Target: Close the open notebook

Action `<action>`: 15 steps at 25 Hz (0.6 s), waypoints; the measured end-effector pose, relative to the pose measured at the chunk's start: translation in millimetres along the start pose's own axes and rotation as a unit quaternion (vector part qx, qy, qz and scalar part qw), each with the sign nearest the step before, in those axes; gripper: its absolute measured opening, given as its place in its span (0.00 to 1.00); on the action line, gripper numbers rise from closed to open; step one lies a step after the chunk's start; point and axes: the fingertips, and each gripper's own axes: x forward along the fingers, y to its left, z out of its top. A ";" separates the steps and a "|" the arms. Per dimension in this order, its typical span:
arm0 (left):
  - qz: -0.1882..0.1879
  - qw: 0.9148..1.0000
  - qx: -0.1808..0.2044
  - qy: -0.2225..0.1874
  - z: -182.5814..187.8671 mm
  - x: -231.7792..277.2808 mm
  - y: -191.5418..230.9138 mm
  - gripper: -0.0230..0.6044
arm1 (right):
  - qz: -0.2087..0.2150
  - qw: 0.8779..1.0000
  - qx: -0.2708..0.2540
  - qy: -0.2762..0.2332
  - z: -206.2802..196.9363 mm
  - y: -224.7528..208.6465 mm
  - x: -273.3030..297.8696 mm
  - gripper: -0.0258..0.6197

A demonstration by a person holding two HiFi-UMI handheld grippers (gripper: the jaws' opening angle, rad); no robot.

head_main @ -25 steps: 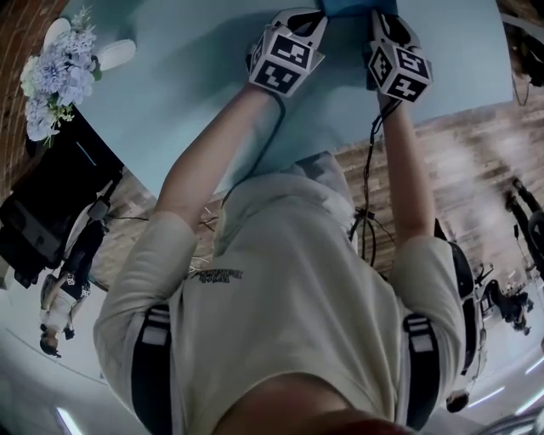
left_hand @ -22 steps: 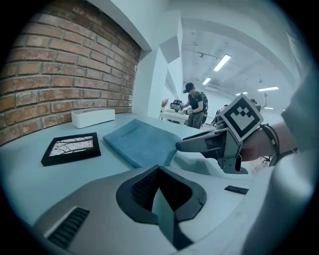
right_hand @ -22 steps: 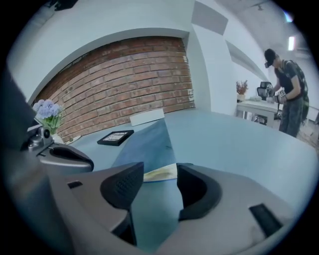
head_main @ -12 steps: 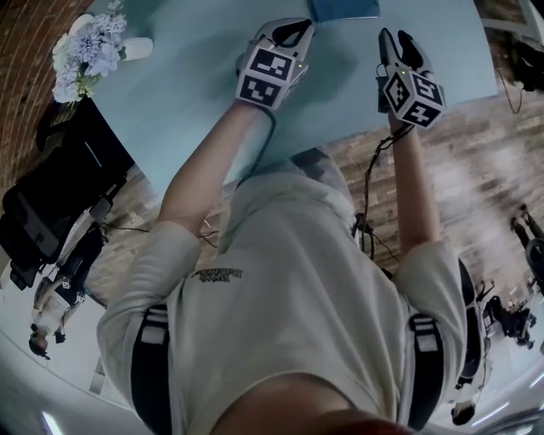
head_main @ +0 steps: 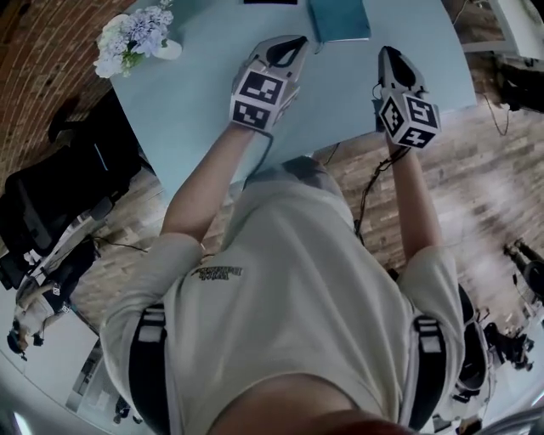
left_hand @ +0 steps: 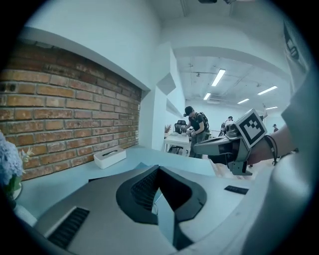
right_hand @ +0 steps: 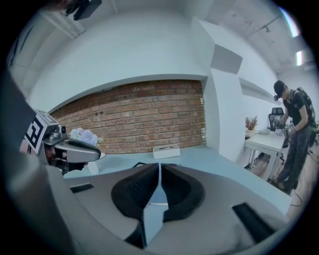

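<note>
Jaws pressed together on the left gripper (head_main: 299,40); right gripper (head_main: 389,53) just snapped closed on nothing. Closed notebook (head_main: 340,19) lies in from the tabletop's (head_main: 195,110) near edge, flowers (head_main: 132,34) filling the corner vase (head_main: 172,51).

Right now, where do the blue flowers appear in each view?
Head view: flowers top left, at a corner of the table.
Left gripper view: flowers at the far left edge.
Right gripper view: flowers left of centre.
Shared landmark: the brick wall behind them.
</note>
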 end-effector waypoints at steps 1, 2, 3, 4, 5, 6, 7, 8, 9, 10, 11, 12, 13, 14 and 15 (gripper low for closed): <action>0.002 1.000 0.003 -0.009 7.8 -8.1 1.2 0.06 | 0.006 1.000 -0.004 -0.009 9.2 7.6 -3.4 0.07; 0.004 1.000 0.005 -0.016 15.9 -16.2 2.4 0.06 | 0.012 1.000 -0.007 -0.018 18.8 15.1 -6.3 0.05; 0.006 1.000 0.006 -0.023 23.7 -24.5 3.2 0.06 | 0.018 0.999 -0.010 -0.028 28.4 22.9 -9.4 0.05; 0.007 0.999 0.007 -0.030 30.8 -33.2 3.5 0.06 | 0.025 0.999 -0.012 -0.035 37.0 31.1 -13.4 0.05; 0.008 0.999 0.009 -0.036 36.3 -42.4 3.2 0.06 | 0.032 0.999 -0.014 -0.041 44.0 39.7 -18.3 0.05; 0.008 0.999 0.010 -0.041 40.4 -51.8 2.1 0.06 | 0.038 0.998 -0.016 -0.045 49.5 48.0 -23.7 0.05; 0.008 0.999 0.012 -0.046 43.9 -60.5 0.5 0.06 | 0.044 0.998 -0.018 -0.048 54.1 55.4 -29.1 0.05; 0.008 0.999 0.013 -0.050 47.2 -68.1 -1.6 0.06 | 0.049 0.997 -0.020 -0.052 58.3 61.5 -34.3 0.05; 0.007 0.998 0.015 -0.054 50.2 -74.7 -3.8 0.06 | 0.054 0.997 -0.021 -0.056 62.6 66.5 -39.2 0.05; 0.007 0.998 0.016 -0.057 52.8 -80.6 -5.9 0.06 | 0.058 0.996 -0.023 -0.060 66.7 70.8 -43.7 0.05; 0.007 0.998 0.017 -0.060 54.8 -86.3 -7.6 0.06 | 0.061 0.996 -0.024 -0.065 70.4 74.9 -48.0 0.05; 0.007 0.998 0.019 -0.062 56.4 -91.9 -9.1 0.06 | 0.064 0.995 -0.025 -0.069 73.4 78.8 -51.9 0.05; 0.006 0.998 0.020 -0.064 57.8 -97.7 -10.4 0.06 | 0.067 0.995 -0.026 -0.072 75.7 82.9 -55.7 0.05; 0.006 0.998 0.021 -0.066 59.0 -103.5 -11.5 0.06 | 0.070 0.994 -0.026 -0.074 77.1 87.2 -59.3 0.05; 0.006 0.997 0.021 -0.068 59.9 -109.3 -12.7 0.06 | 0.073 0.994 -0.026 -0.076 77.9 91.9 -62.8 0.05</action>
